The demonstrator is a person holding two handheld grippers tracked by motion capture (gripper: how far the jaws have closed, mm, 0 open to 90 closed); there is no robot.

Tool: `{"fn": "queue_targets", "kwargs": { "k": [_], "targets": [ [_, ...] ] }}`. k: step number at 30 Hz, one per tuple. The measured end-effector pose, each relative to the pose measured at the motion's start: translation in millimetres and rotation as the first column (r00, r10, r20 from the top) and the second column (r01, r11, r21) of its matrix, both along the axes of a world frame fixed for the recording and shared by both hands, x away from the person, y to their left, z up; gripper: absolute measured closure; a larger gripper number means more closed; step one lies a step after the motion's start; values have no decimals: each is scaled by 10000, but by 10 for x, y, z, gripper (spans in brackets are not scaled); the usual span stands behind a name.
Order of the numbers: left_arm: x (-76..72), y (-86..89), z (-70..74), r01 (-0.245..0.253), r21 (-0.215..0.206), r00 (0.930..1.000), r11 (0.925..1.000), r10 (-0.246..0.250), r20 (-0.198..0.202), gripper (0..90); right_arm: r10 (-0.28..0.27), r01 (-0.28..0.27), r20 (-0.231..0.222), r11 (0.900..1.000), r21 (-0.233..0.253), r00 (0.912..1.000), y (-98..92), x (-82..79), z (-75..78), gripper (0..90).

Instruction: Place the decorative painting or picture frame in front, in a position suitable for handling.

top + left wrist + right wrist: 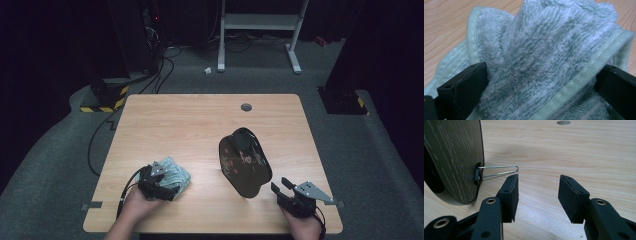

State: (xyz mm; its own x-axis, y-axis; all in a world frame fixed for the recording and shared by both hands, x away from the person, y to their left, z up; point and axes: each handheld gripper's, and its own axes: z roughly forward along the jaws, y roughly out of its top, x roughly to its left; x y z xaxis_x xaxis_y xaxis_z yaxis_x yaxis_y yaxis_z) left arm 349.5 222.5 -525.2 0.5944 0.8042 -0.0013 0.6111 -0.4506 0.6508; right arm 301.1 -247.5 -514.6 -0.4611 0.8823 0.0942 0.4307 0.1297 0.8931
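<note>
Pale wood-grain laminate covers the rectangular bench [200, 130], which carries everything here and has a small grey round grommet [246, 107] set near its far edge. The largest thing on it is a black lacquered oval plate [244, 161] painted with pale blossoms, standing nearly upright on the right half of the bench; the right gripper view shows its dark streaked back and the thin wire stand [499, 170] clipped there, whose loop rests on the wood. Nothing lies in the plate. Left of it, well apart, sits a crumpled pale blue-green fluffy cloth [175, 175] with a stitched green hem. The left gripper [157, 186] is down on the cloth's near side: in the left gripper view its jaws stand wide, one on each side of a raised fold of the pile, touching it, though whether they squeeze it I cannot tell. The right gripper [281, 186] sits near the plate's lower right, apart from it, jaws wide open and holding nothing.
</note>
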Motion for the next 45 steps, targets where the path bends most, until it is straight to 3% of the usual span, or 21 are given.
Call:
{"fn": "queue_targets", "kwargs": {
  "k": [6, 12, 19, 26, 37, 45],
  "targets": [
    [13, -9, 30, 298, 122, 9994, 9995, -295, -201, 62, 9, -9, -16, 10000, 17, 10000, 11, -6, -3, 503],
    [-11, -22, 31, 319, 71, 9995, 9995, -319, -77, 110, -3, 3, -14, 10000, 80, 10000, -2, -5, -2, 504],
    [-68, -38, 38, 290, -146, 9994, 9995, -287, 183, 277, 18, -18, -21, 9998, 181, 10000, 0, -3, 3, 504],
    [-170, -62, 25, 362, -405, 9968, 9985, -332, 728, 475, 70, -69, -20, 9998, 187, 10000, -1, -5, 3, 504],
    [-219, -54, 22, 499, -373, 9925, 9981, -454, 1138, 527, 102, -101, -33, 9999, 114, 9999, 4, -6, 2, 503],
    [-186, 24, 1, 392, -1133, 9953, 9928, -288, 924, 541, 100, -100, -7, 9999, 92, 9999, 19, 1, 7, 502]
  ]
}}
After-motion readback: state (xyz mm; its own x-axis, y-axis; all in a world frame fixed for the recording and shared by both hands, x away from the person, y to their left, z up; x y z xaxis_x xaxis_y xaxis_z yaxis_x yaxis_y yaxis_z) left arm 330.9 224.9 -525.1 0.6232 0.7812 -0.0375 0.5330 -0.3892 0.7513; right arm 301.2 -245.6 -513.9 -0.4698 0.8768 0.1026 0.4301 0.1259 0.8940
